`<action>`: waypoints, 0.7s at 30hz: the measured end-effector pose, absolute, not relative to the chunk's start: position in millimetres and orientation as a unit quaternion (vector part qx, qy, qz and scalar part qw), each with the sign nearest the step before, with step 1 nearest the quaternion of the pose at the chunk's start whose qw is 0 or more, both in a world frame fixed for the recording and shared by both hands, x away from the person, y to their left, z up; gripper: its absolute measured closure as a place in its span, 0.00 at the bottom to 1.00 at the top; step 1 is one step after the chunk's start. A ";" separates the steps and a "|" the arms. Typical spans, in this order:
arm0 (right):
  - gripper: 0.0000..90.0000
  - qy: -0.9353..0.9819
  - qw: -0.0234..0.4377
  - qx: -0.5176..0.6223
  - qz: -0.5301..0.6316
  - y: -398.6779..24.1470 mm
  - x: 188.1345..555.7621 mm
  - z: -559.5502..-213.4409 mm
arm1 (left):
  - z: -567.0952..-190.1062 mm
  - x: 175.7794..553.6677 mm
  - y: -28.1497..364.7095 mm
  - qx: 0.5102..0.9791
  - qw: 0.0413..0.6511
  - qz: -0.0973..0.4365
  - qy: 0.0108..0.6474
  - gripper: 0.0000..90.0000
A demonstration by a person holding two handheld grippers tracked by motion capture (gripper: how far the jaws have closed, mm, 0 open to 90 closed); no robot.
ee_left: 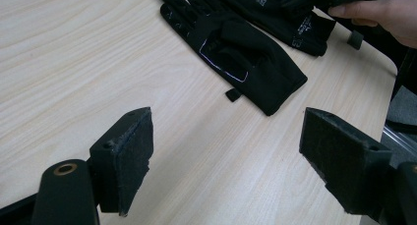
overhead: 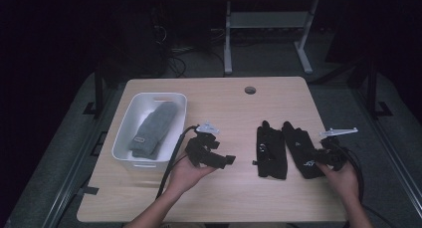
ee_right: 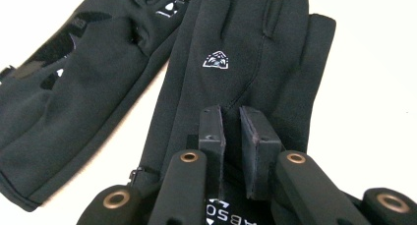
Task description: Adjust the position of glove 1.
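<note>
Right tool (ee_right: pixel 231 151) pinching black glove (ee_right: pixel 236 72), wooden table (overhead: pixel 239 108), dark room

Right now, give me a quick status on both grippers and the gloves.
Right gripper shut on right black glove at its cuff. Left gripper open, holding nothing. Other black glove flat beside it. Nothing in the way.

Two gloves (overhead: pixel 286 149) lie right of the bin (overhead: pixel 130 119) holding a sock (overhead: pixel 153 128).
</note>
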State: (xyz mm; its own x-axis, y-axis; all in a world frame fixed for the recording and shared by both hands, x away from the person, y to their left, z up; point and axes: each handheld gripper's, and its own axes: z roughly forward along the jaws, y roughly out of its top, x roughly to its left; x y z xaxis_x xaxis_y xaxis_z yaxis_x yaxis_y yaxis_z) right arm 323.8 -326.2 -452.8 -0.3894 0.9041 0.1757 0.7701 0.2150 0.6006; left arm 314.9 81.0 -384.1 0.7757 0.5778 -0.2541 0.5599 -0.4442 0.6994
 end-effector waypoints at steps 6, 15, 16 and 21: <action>0.89 0.762 0.112 0.547 0.329 -331.6 322.0 -443.4 | -384.0 315.0 79.4 0.853 0.402 0.011 0.332 0.23; 0.89 0.747 0.111 0.542 0.368 -321.6 319.7 -418.8 | -381.3 315.0 78.1 0.856 0.401 0.013 0.327 0.23; 0.89 0.746 0.109 0.542 0.371 -318.4 319.7 -417.0 | -381.3 315.0 78.1 0.856 0.401 0.013 0.327 0.23; 0.89 0.750 0.103 0.532 0.379 -303.3 320.8 -410.9 | -380.4 315.1 79.3 0.858 0.398 0.013 0.324 0.23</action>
